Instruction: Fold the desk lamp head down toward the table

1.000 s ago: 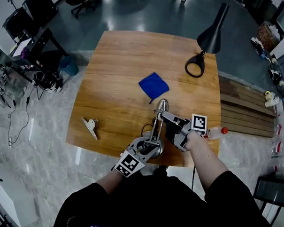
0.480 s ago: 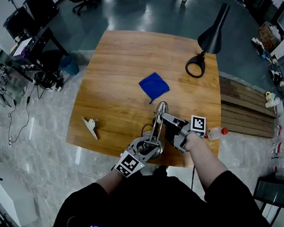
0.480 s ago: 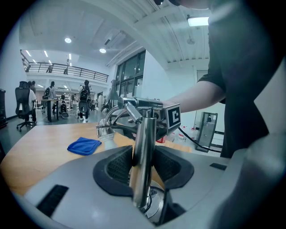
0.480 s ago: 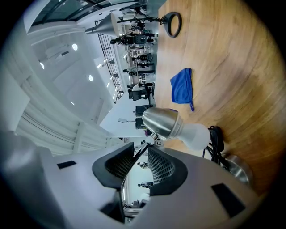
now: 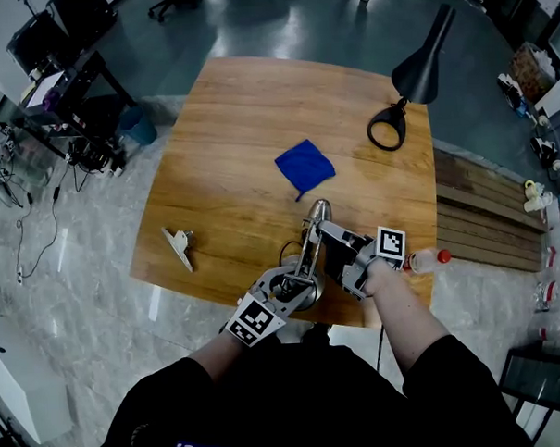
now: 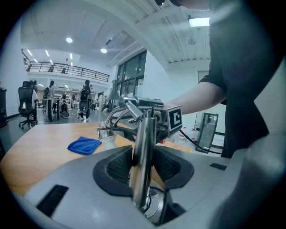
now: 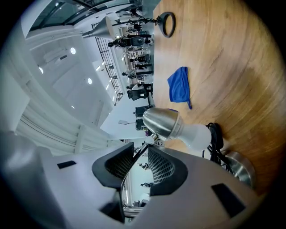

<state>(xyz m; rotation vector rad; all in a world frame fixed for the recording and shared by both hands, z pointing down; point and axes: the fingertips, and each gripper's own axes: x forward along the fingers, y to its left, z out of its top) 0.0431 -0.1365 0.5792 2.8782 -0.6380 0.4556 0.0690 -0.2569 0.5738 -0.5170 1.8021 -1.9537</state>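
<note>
A silver desk lamp stands at the table's near edge, its round base point(image 5: 302, 296) under my hands. My left gripper point(image 5: 287, 287) is shut on the lamp's chrome post point(image 6: 144, 143) just above the base. The thin upper arm point(image 7: 134, 163) runs between the pads of my right gripper point(image 7: 136, 167), which is shut on it. Beyond those jaws sit the silver lamp head point(image 7: 161, 123) and its white bulb point(image 7: 196, 136), pointing out over the wood. In the head view the lamp head point(image 5: 318, 210) sits above my right gripper point(image 5: 327, 242).
A blue cloth point(image 5: 305, 169) lies mid-table. A black desk lamp point(image 5: 420, 68) with a ring base point(image 5: 387, 128) stands at the far right corner. A metal clip point(image 5: 177, 247) lies near the left edge. A red-capped bottle point(image 5: 428, 258) lies at the right edge. A black cord point(image 7: 214, 134) coils by the base.
</note>
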